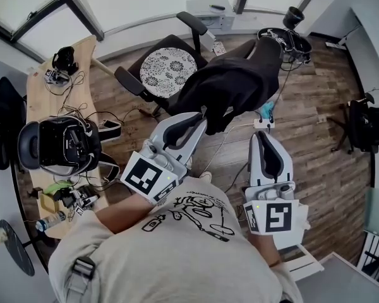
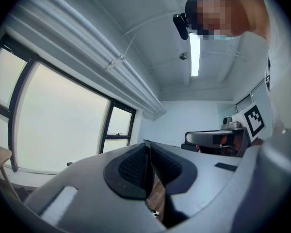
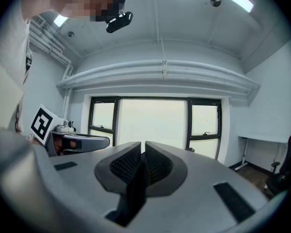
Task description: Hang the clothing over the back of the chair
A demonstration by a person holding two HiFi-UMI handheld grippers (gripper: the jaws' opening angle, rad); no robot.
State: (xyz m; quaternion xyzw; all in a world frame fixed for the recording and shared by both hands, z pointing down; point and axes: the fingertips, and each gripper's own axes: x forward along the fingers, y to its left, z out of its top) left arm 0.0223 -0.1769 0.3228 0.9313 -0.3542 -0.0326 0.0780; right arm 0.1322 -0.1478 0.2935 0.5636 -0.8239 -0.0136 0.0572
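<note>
A black garment [image 1: 230, 84] hangs bunched by the dark back [image 1: 270, 48] of an office chair whose seat carries a round patterned cushion [image 1: 168, 71]. My left gripper [image 1: 201, 120] points at the garment's lower edge. Its jaws are shut in the left gripper view [image 2: 149, 166], with dark cloth [image 2: 170, 212] hanging just beneath them. My right gripper [image 1: 263, 134] is further right, below the chair back. In the right gripper view [image 3: 141, 161] its jaws are shut on a strip of the dark fabric [image 3: 133, 193] that hangs down from between the pads. Whether the garment rests on the chair back is hidden.
A wooden desk [image 1: 35, 100] along the left holds a black headset [image 1: 57, 144], cables and small items. A white power strip [image 1: 263, 124] lies on the wood floor between the chair and my right gripper. A second dark chair [image 1: 366, 125] stands at the right edge.
</note>
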